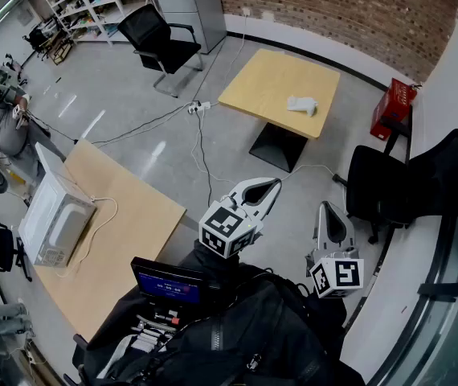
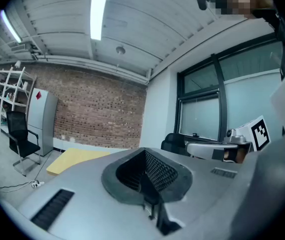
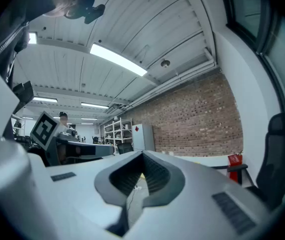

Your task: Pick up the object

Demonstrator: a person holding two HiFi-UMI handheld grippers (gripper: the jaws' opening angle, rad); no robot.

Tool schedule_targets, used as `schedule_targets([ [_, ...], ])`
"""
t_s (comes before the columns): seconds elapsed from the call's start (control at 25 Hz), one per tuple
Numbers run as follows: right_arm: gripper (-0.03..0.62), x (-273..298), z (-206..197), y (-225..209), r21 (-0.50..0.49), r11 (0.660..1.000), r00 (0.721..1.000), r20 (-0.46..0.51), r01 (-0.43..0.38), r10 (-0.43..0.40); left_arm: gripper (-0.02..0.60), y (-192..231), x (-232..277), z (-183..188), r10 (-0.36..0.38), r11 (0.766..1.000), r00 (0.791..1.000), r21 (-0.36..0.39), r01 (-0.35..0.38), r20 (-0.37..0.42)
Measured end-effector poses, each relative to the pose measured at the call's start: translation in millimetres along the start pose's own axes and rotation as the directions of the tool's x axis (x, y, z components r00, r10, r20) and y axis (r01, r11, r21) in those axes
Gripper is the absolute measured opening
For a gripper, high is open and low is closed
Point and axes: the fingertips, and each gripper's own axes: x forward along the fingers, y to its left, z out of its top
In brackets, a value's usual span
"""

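**A:** Where's the thing to be picked up?

**B:** The white object [image 1: 301, 104] lies on the far wooden surface [image 1: 261, 79], well ahead of both sets of jaws and beyond their tips. It's too small to say what it is.

**A:** And the jaws?

**B:** The left gripper [image 1: 271, 186] has its jaws pressed together with nothing between them. The right gripper [image 1: 329, 212] is closed and empty too. Both point roughly level, out over bare floor.

**A:** So how should the approach go?

**B:** Walk in first, since the object is far out of reach. I'd open one set of jaws wide before arriving. The object sits low, so come in close above the surface, get it between the pads, then close.

**A:** Anything in the way?

**B:** A power strip [image 1: 198, 107] and its cables trail across the floor ahead-left of the jaws, so mind your feet. A black chair [image 1: 378, 191] stands just right of the right jaws. A microwave [image 1: 56, 223] sits on a nearer surface, well left. There's a brick wall [image 1: 349, 6] behind it all.
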Motion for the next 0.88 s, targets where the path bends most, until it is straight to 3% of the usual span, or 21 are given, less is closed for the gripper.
schedule_targets([
  [0.52, 0.005, -2, -5, -21, -0.007, 0.998, 0.998, -0.021, -0.057, 0.057, 0.0, -14, 26, 4, 0.003, 0.998, 1.0, -0.063, -0.002, 0.015],
  [0.88, 0.005, -9, -17, -33, 0.013, 0.997, 0.996, -0.044, -0.074, 0.075, 0.0, -25, 37, 2, -0.018, 0.999, 0.999, -0.049, 0.019, 0.027],
])
